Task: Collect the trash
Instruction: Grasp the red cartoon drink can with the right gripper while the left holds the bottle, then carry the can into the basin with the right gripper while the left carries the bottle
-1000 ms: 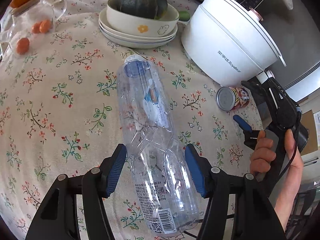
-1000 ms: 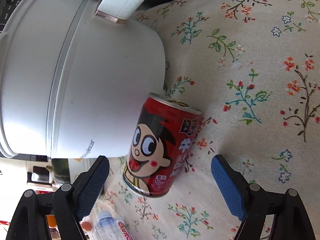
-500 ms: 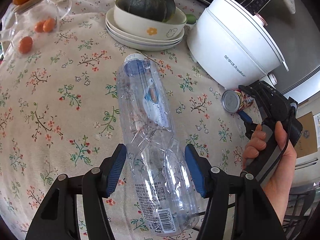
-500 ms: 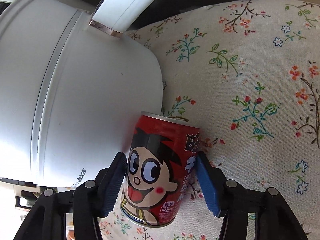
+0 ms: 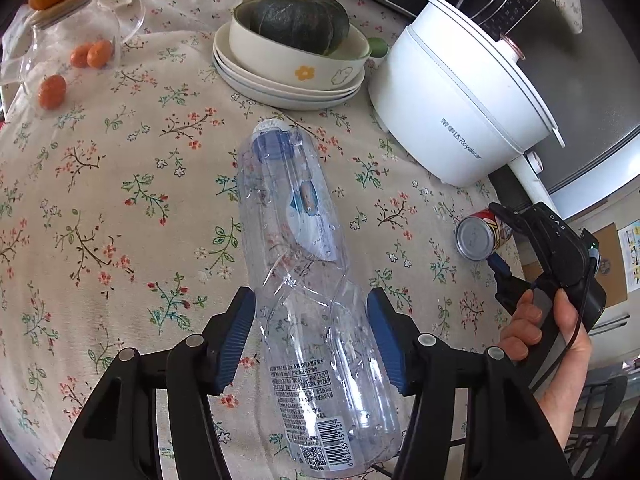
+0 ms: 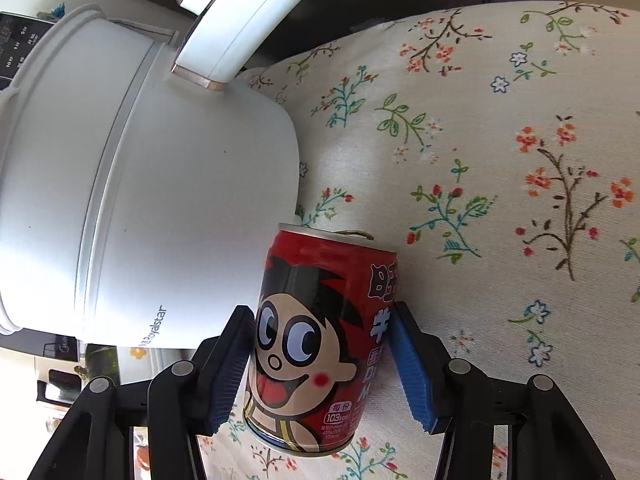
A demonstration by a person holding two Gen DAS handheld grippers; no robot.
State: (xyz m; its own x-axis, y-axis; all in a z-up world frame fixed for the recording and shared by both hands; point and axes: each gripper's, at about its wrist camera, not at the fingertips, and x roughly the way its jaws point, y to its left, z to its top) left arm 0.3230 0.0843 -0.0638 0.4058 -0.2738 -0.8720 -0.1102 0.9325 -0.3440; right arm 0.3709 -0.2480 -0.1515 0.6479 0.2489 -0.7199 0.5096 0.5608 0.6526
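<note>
Right wrist view: right gripper (image 6: 320, 344) clamps a red cartoon-printed drink can (image 6: 316, 340); left gripper (image 5: 312, 336) pinches a crumpled clear plastic bottle (image 5: 304, 280). Thin walls could buckle and slip.

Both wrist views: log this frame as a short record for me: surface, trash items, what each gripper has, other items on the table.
surface: floral tablecloth
trash 1: crumpled clear bottle, lying on its side, cap end pointing away
trash 2: red can, lifted off the cloth
left gripper: pads against the bottle, jaws closing
right gripper: shut on the can
other items: white cooker, squash in a bowl on stacked plates, glass pitcher
</note>
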